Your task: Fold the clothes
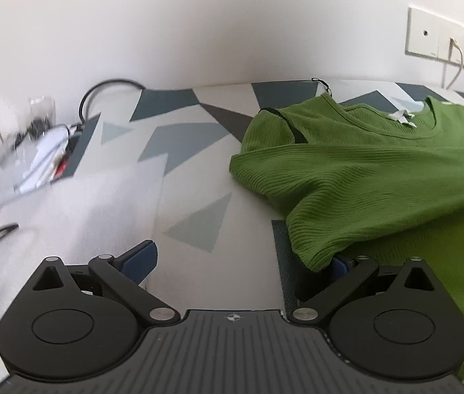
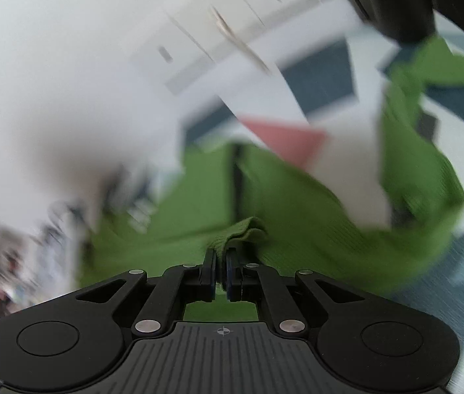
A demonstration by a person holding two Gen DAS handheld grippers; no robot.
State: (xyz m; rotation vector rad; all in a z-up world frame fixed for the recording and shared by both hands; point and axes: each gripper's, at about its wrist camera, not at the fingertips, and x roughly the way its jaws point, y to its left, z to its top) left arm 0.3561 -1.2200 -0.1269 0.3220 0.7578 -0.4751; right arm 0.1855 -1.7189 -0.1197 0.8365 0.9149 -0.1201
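1. A green ribbed knit short-sleeved top [image 1: 379, 177] lay on the desk [image 1: 127, 197], whose cover carried a pattern of grey, dark blue and white triangles; the garment filled the right half of the left wrist view, its round neckline toward the white wall [image 1: 199, 23].
2. A small white label [image 1: 401, 116] sat inside the back of the neckline; no writing on it could be read.
3. The left gripper [image 1: 242, 256] hung low over the desk with its blue-padded fingers [image 1: 140, 259] spread wide apart and nothing between them. The hem of the near sleeve draped over the right-hand finger, which was mostly hidden.
4. The right gripper [image 2: 220, 262] had its fingers closed on a bunched fold of the green top [image 2: 248, 226], the cloth pinched between the pads. This view was heavily blurred.
5. A white wall socket plate [image 1: 445, 37] with a pale cable [image 1: 456, 62] plugged in sat on the wall behind the garment.
6. At the far left of the desk lay a blurred clutter of white items and a black looped cable [image 1: 100, 92]; no details could be made out.
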